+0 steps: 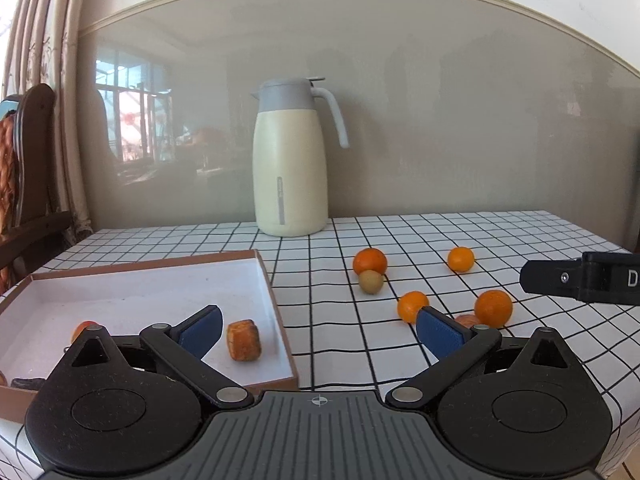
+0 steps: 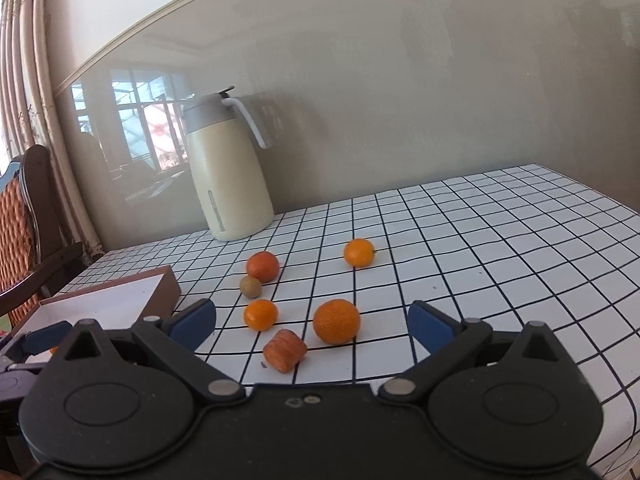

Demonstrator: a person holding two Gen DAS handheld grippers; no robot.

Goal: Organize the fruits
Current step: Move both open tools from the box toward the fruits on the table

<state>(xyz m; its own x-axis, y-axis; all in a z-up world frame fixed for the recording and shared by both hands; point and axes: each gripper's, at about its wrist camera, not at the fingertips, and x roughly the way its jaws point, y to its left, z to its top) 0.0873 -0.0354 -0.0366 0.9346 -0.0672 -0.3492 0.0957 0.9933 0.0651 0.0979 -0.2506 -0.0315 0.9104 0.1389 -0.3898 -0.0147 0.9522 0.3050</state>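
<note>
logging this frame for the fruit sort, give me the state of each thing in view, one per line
left gripper: open, empty, over the box's right edge
right gripper: open, empty, above the loose fruit
box: open, no lid, partly filled
brown pastry: lying in the box
oranges: four loose on the tablecloth
small brownish-green fruit: on the cloth, against an orange
ridged orange-brown piece: on the cloth
thermos jug: upright, lid shut

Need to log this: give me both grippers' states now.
Left gripper: open, holding nothing.
Right gripper: open, holding nothing.
</note>
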